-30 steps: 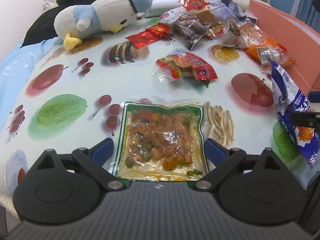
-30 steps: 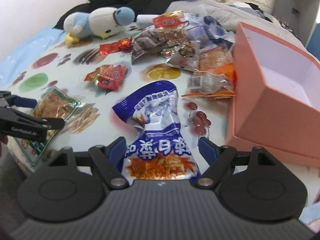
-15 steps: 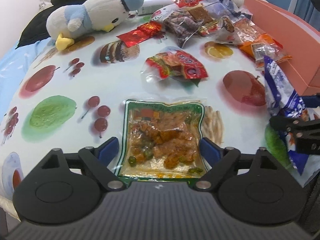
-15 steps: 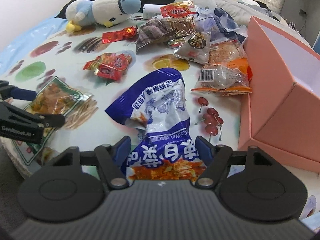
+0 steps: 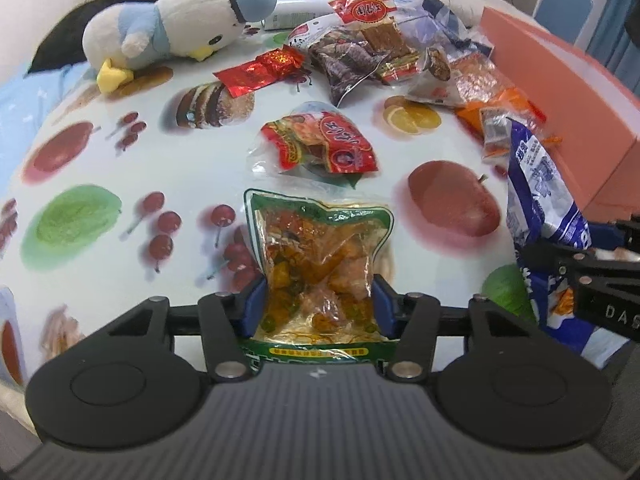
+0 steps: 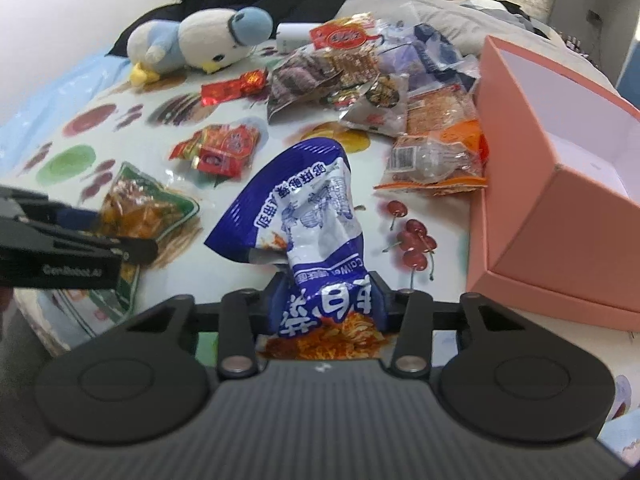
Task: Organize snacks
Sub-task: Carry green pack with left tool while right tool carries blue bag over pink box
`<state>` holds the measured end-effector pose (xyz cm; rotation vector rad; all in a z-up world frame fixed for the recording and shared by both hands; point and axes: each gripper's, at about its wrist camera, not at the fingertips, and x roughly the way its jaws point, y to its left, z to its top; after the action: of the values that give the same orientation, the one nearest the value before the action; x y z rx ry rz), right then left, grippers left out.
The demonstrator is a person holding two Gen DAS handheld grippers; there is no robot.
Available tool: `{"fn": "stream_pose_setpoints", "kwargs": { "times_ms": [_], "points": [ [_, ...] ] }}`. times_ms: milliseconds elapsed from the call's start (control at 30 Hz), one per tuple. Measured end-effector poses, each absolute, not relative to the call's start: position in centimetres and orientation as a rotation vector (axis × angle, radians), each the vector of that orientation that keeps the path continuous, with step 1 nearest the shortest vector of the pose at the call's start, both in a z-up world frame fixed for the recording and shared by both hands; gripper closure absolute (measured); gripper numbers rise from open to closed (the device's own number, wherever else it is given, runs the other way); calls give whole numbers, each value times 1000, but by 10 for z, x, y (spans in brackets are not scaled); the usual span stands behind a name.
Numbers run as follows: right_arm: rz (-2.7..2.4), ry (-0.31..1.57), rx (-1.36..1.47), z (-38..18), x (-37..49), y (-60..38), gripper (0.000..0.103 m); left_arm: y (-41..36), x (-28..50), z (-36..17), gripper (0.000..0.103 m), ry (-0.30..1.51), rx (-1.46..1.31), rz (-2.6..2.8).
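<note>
A clear green-edged snack pack (image 5: pixel 320 260) of orange pieces buckles between the blue pads of my left gripper (image 5: pixel 318 306), whose jaws are closing and press on its sides. My right gripper (image 6: pixel 329 298) is closing too, its pads squeezing the lower part of a blue and white snack bag (image 6: pixel 308 208) that crumples upward. Each gripper shows in the other's view: the right gripper (image 5: pixel 592 272) at the far right, the left gripper (image 6: pixel 80 240) at the left edge. An open pink box (image 6: pixel 560 168) stands to the right.
Several more snack packs (image 6: pixel 360 80) lie heaped at the back beside the pink box (image 5: pixel 560 92). A red pack (image 5: pixel 320 144) lies mid-table. A plush penguin (image 5: pixel 180 32) rests at the back left on the fruit-print cloth (image 5: pixel 100 168). Dark clothing lies behind it.
Both grippers' jaws have narrowed onto their packs. The green-edged pack, flat before, now buckles and lifts; the blue bag has crumpled upward between the right pads.
</note>
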<state>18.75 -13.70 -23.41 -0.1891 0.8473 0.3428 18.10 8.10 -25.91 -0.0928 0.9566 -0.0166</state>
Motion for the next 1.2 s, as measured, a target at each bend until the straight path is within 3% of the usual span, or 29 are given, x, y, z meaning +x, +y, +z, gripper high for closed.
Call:
{"fn": "stream_pose_setpoints", "kwargs": {
  "times_ms": [733,1200],
  "points": [
    [303,672,-63,-129,184,-160,58,51,185,-139,44,780,-146,-87],
    [200,510,-23,-73,180,-213,58,-9,204,-74,44,625,-159,-192]
  ]
}}
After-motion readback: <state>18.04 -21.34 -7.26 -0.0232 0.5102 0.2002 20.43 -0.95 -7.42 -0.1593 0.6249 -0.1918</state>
